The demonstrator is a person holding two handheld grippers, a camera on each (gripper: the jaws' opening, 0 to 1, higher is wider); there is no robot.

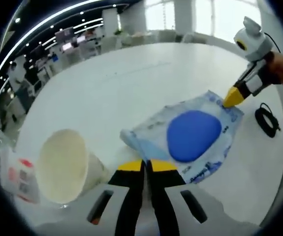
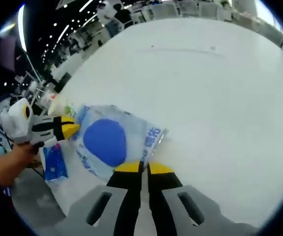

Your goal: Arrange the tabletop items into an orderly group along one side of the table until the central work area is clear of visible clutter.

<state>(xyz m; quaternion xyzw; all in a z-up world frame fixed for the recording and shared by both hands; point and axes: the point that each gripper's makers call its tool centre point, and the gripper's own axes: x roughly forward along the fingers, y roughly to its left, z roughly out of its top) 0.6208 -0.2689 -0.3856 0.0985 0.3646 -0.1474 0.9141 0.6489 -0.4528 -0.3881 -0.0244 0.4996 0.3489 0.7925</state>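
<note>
Both grippers, left (image 1: pixel 146 166) and right (image 2: pixel 142 168), pinch opposite edges of the wipes pack (image 1: pixel 190 137), fingers together, bare white table (image 1: pixel 121 83) beyond.

Bright windows (image 1: pixel 215 14), ceiling light strips (image 1: pixel 43 24), and rows of office desks (image 1: pixel 77 44).

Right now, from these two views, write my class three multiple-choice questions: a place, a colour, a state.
1. Where is the black cable? A in a drawer B on the table beside the packet C on the packet.
2. What colour is the packet's oval patch? A red B blue C green.
3. How is the cup? A upright B upside down C on its side.
B, it lies on bare table past the packet's edge; B, the oval is plainly blue; C, its mouth faces sideways.
</note>
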